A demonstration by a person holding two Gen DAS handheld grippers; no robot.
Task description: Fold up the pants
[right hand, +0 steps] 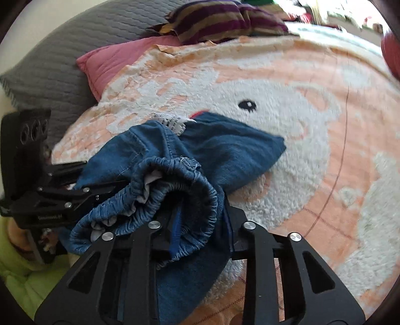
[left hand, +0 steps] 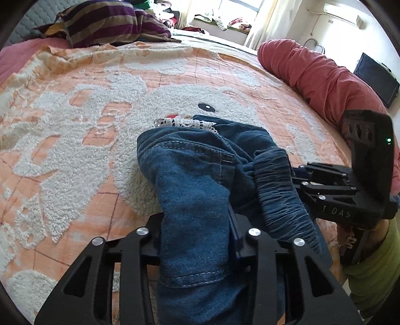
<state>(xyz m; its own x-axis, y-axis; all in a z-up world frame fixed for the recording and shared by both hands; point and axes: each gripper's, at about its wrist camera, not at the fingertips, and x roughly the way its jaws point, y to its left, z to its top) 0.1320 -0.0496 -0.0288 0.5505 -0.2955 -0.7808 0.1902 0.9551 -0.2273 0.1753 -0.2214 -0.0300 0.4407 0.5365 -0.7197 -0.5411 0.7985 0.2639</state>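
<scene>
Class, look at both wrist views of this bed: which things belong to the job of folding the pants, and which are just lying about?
Part of the job:
- blue denim pants
- left gripper, closed on the denim
- right gripper, closed on the elastic waistband

Just lying about:
- orange and white blanket under the pants
- striped cushion
- red bolster
- pink pillow
- grey quilt

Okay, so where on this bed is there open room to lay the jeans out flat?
Open: the orange blanket left of the jeans, up to the striped pillow, and the stretch between the jeans and the red bolster. Crowded: near edge, where both grippers, left and right, grip denim.
</scene>
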